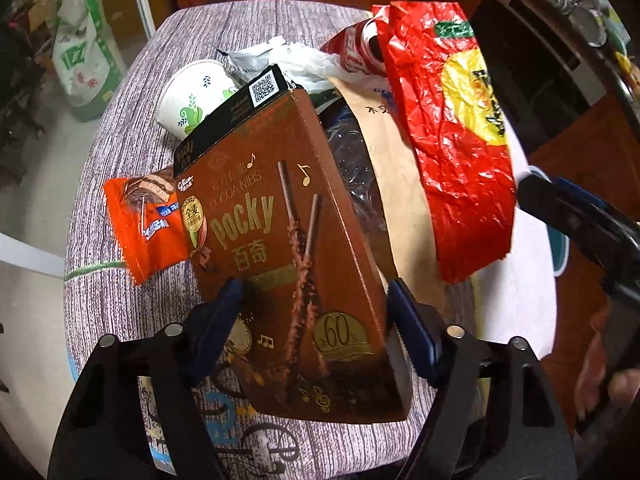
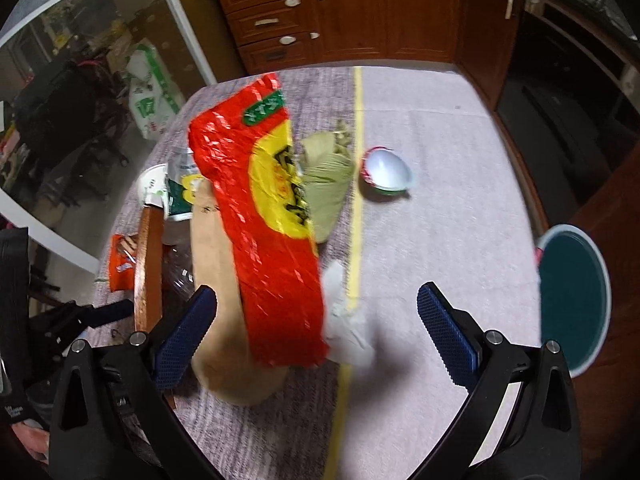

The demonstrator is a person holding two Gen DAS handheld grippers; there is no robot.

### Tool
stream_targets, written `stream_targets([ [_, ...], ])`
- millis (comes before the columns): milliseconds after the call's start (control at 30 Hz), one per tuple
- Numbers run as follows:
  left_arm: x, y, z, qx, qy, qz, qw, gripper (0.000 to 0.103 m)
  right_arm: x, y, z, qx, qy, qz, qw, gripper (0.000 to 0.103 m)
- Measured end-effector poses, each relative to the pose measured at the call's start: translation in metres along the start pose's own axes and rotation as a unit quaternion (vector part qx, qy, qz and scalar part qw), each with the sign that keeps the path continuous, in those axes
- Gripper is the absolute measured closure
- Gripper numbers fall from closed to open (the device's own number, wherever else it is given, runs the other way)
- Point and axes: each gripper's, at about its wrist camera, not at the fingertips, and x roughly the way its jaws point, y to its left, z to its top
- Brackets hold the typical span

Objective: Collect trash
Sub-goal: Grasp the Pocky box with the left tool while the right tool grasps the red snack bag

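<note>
A brown Pocky box stands tilted between the blue pads of my left gripper, which is shut on its two long edges. Its top end leans on a pile of trash: a paper cup, an orange snack packet, a clear plastic bottle, a red can and a brown paper bag. A crinkled red and yellow bag lies over the paper bag. My right gripper hangs open just above it, with both pads clear of it.
A crumpled white tissue, a greenish paper wrap and a white bowl-shaped cup lie on the clothed table. A teal bin stands past the table's right edge. Wooden cabinets line the back.
</note>
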Motion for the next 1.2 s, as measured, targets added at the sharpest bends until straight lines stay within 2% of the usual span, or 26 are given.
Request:
stream_targets([
  [33, -0.002, 0.002, -0.001, -0.001, 0.0, -0.004, 1.0, 0.028, 0.004, 0.003, 0.001, -0.001, 0.004, 0.01, 1.0, 0.009],
  [133, -0.007, 0.014, -0.009, -0.011, 0.001, -0.008, 0.9999, 0.028, 0.012, 0.011, 0.004, -0.001, 0.017, 0.033, 0.999, 0.028],
  [200, -0.01, 0.024, -0.01, -0.017, 0.001, -0.006, 0.9998, 0.028, 0.013, 0.019, 0.004, -0.008, 0.023, 0.039, 0.999, 0.051],
  [233, -0.01, 0.028, -0.01, -0.019, 0.003, -0.005, 0.9998, 0.028, 0.011, 0.022, 0.003, -0.012, 0.023, 0.04, 0.999, 0.056],
  [300, -0.017, 0.031, -0.021, -0.022, 0.003, -0.001, 0.9998, 0.028, 0.006, 0.03, 0.003, -0.022, 0.025, 0.043, 0.999, 0.075],
  [333, -0.019, 0.033, -0.025, -0.023, 0.002, 0.001, 0.9997, 0.028, 0.004, 0.033, 0.002, -0.026, 0.028, 0.046, 0.998, 0.078],
  [467, -0.02, 0.048, -0.024, -0.024, -0.002, 0.004, 0.9997, 0.028, -0.002, 0.048, -0.002, -0.041, 0.04, 0.056, 0.997, 0.081],
  [567, -0.015, 0.052, -0.028, -0.009, 0.004, 0.016, 0.9998, 0.028, 0.005, 0.057, -0.002, -0.051, 0.05, 0.046, 0.996, 0.08],
  [633, -0.011, 0.053, -0.03, -0.005, 0.003, 0.017, 0.9998, 0.029, 0.008, 0.063, -0.003, -0.053, 0.053, 0.039, 0.996, 0.085],
  [667, -0.012, 0.052, -0.031, -0.002, -0.005, 0.017, 0.9998, 0.032, 0.007, 0.066, -0.004, -0.054, 0.05, 0.031, 0.997, 0.095],
  [733, -0.024, 0.046, -0.032, 0.012, -0.028, 0.021, 0.9993, 0.055, 0.004, 0.067, -0.003, -0.053, 0.045, 0.028, 0.997, 0.098],
  [800, -0.039, 0.04, -0.034, 0.027, -0.046, 0.029, 0.9982, 0.065, -0.003, 0.064, -0.002, -0.044, 0.04, 0.027, 0.998, 0.098],
  [933, -0.064, 0.039, -0.034, 0.026, -0.06, 0.001, 0.9979, 0.079, -0.016, 0.06, -0.002, -0.037, 0.028, 0.029, 0.998, 0.098],
  [1000, -0.073, 0.035, -0.033, 0.026, -0.063, -0.016, 0.9975, 0.079, -0.023, 0.057, -0.002, -0.035, 0.023, 0.032, 0.999, 0.098],
  [1067, -0.086, 0.029, -0.033, 0.036, -0.078, -0.009, 0.9963, 0.079, -0.031, 0.053, -0.003, -0.031, 0.017, 0.037, 0.999, 0.098],
  [1200, -0.105, 0.018, -0.033, 0.042, -0.088, -0.018, 0.9951, 0.079, -0.047, 0.038, -0.004, -0.012, 0.008, 0.053, 0.998, 0.098],
])
